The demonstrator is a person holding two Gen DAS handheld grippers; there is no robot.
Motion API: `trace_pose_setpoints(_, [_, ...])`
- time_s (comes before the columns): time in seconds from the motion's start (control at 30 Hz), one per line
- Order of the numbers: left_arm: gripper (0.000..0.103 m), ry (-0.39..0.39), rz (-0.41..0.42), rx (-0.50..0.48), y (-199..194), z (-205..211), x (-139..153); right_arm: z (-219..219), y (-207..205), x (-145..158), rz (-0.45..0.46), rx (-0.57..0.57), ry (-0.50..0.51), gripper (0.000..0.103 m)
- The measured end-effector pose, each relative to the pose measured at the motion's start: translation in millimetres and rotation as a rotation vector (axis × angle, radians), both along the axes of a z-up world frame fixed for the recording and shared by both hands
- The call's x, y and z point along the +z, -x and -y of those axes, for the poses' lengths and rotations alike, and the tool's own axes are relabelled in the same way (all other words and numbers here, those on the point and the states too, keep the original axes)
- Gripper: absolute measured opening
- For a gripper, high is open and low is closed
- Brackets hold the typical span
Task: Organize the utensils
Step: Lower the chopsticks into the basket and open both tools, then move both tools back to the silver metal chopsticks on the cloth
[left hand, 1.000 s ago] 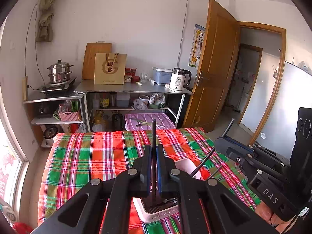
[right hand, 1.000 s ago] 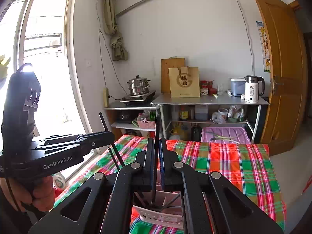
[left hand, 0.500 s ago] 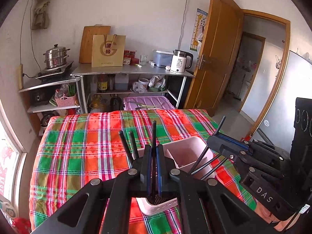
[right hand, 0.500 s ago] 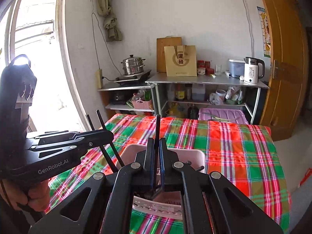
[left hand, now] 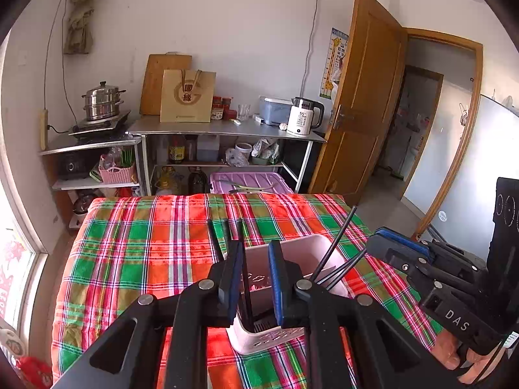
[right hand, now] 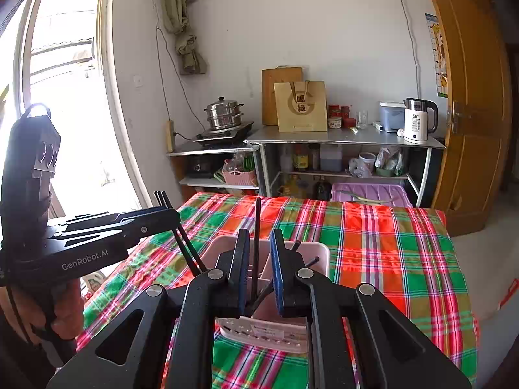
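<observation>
Both tools spread: left tool (left hand: 254, 278) & right tool (right hand: 259, 269) over pink holder (left hand: 292, 256). Left view alone shows chopsticks (left hand: 334, 249) leaning inside; holder base hidden.

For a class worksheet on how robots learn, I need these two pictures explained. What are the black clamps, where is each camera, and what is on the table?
There is no robot here. A person holds a two-finger tool in each hand, and a wide-angle camera on each tool looks forward along its fingers. One picture comes from the left tool, the other from the right tool. Each picture also shows the other tool off to one side. On the plaid cloth stands a pink holder with black chopsticks leaning in it. Both tools are open over the holder. A chopstick stands in each gap, but neither is gripped.
</observation>
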State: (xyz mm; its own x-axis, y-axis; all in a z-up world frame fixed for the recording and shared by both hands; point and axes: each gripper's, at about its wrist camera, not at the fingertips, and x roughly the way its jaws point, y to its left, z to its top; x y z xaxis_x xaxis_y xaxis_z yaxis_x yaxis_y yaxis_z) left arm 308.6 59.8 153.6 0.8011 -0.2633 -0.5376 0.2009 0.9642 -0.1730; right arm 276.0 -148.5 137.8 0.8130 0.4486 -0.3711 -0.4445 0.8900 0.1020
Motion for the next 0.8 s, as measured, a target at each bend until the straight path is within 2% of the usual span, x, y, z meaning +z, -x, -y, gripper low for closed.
trace_pose_setpoints(0.23, [0.018,-0.013,0.058,0.005,49,1,6,20,42,-7,0.015,-0.003,-0.022,0.015])
trace_pose_setpoints(0.37, [0.018,-0.012,0.082,-0.007,83,3,0,34,68,-15,0.019,-0.006,-0.035,0.015])
trace_pose_setpoints(0.5, [0.018,-0.017,0.085,-0.018,114,8,-16,46,91,-27,0.018,-0.012,-0.045,0.015])
trace_pose_setpoints(0.8, [0.018,-0.005,0.008,-0.023,161,19,-69,61,123,-60,-0.03,-0.019,-0.037,0.015])
